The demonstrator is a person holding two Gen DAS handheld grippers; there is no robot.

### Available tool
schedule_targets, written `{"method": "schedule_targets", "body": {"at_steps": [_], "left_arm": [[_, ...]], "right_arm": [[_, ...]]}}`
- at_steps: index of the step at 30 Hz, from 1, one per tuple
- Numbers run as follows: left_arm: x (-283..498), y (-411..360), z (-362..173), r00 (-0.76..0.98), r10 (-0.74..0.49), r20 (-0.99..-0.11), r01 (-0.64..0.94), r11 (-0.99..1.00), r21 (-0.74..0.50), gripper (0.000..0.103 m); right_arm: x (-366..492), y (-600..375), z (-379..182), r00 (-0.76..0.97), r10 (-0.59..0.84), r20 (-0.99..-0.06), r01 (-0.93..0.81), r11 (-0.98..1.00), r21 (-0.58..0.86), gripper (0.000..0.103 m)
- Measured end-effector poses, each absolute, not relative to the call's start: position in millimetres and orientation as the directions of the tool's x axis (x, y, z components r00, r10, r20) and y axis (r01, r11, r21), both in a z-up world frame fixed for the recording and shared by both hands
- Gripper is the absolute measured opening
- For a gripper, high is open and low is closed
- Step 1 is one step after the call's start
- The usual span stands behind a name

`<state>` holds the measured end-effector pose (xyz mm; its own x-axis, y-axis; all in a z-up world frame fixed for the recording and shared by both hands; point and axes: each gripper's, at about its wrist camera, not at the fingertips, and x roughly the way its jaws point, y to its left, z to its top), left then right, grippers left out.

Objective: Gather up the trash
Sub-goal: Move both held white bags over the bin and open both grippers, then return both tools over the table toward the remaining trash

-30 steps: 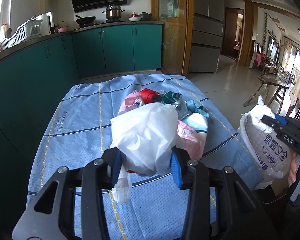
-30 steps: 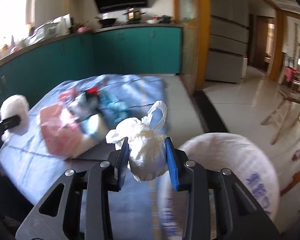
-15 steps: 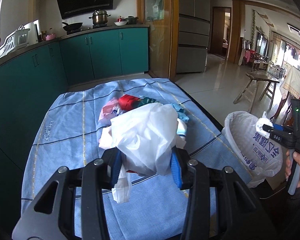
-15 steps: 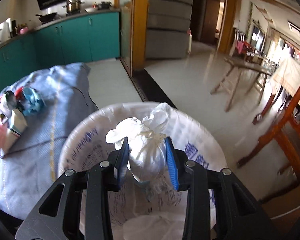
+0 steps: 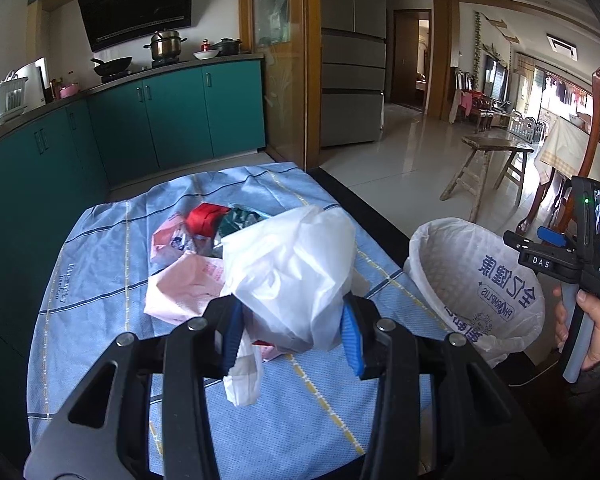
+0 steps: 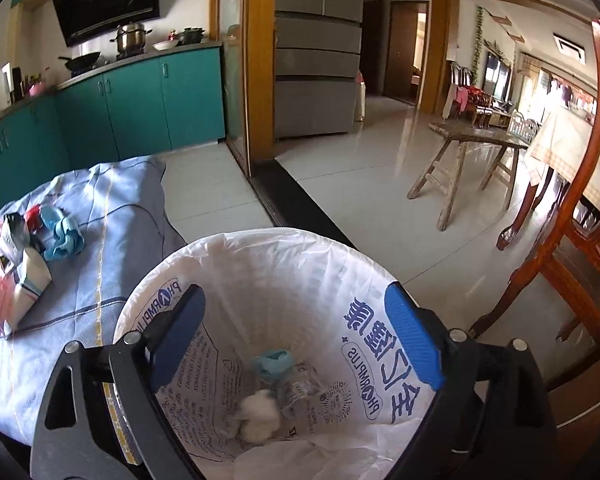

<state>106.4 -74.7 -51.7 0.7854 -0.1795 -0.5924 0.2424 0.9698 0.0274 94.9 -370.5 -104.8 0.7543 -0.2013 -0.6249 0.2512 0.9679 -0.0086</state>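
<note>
The left gripper (image 5: pixel 290 332) clamps a crumpled, thin white plastic bag (image 5: pixel 290 276) above the blue woven tablecloth (image 5: pixel 100 276). The right gripper (image 6: pixel 296 340), its blue ribbed pads opening with nothing between them, hangs over the round bin lined with printed white film (image 6: pixel 300 264), where a white wad (image 6: pixel 260 420) lies.

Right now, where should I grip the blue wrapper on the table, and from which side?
Grip the blue wrapper by its raised crumpled folds, probably from above on the side toward the bin. There it borders bare cloth; its other side touches the pile, so the jaws would catch other trash.
</note>
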Motion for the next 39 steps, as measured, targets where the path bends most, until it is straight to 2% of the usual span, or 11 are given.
{"method": "schedule_targets", "body": {"at_steps": [10, 19, 24, 25, 27, 28, 29, 34, 39], "left_arm": [[111.0, -94.8, -57.1, 0.755, -0.226, -0.616, 0.292, 0.956, 0.007, 0.042], [153.8, -169.4, -85.3, 0.579, -0.481, -0.658, 0.495, 0.849, -0.185, 0.040], [162.4, -233.6, -102.2, 0.461, -0.566, -0.683, 0.612, 0.760, -0.217, 0.040], [162.1, -241.1, -104.7, 0.443, -0.580, -0.684, 0.627, 0.746, -0.226, 0.041], [162.2, -259.6, -112.3, 0.407, -0.594, -0.693, 0.652, 0.721, -0.235, 0.058], [160.8, -264.6, -115.5, 0.414, -0.580, -0.702, 0.649, 0.728, -0.219, 0.077], [158.9, -267.4, -117.8, 0.446, -0.548, -0.707, 0.633, 0.752, -0.184, 0.088], [154.0, -250.6, -118.8, 0.542, -0.428, -0.723, 0.554, 0.829, -0.076, 0.093], [140.9, -202.5, -100.4, 0.690, -0.291, -0.663, 0.359, 0.933, -0.036, 0.099]], "right_arm": [[87.8, -387.1, -107.5, 0.752, -0.215, -0.623, 0.287, 0.958, 0.016, 0.089], [71.1, -410.9, -95.5, 0.759, -0.265, -0.595, 0.351, 0.936, 0.030, 0.089], [46.6, -430.1, -88.7, 0.742, -0.334, -0.581, 0.410, 0.912, -0.002, 0.089], [43.5, -433.4, -88.5, 0.738, -0.342, -0.582, 0.421, 0.907, 0.000, 0.089], [34.8, -443.7, -87.4, 0.727, -0.359, -0.585, 0.449, 0.894, 0.009, 0.089], [32.8, -447.0, -87.1, 0.723, -0.363, -0.587, 0.456, 0.890, 0.012, 0.089], [31.3, -448.1, -87.0, 0.721, -0.366, -0.588, 0.460, 0.888, 0.012, 0.089], [31.7, -444.2, -86.5, 0.728, -0.361, -0.582, 0.445, 0.895, 0.002, 0.093], [54.4, -417.1, -92.8, 0.751, -0.288, -0.594, 0.359, 0.934, 0.001, 0.093]]}}
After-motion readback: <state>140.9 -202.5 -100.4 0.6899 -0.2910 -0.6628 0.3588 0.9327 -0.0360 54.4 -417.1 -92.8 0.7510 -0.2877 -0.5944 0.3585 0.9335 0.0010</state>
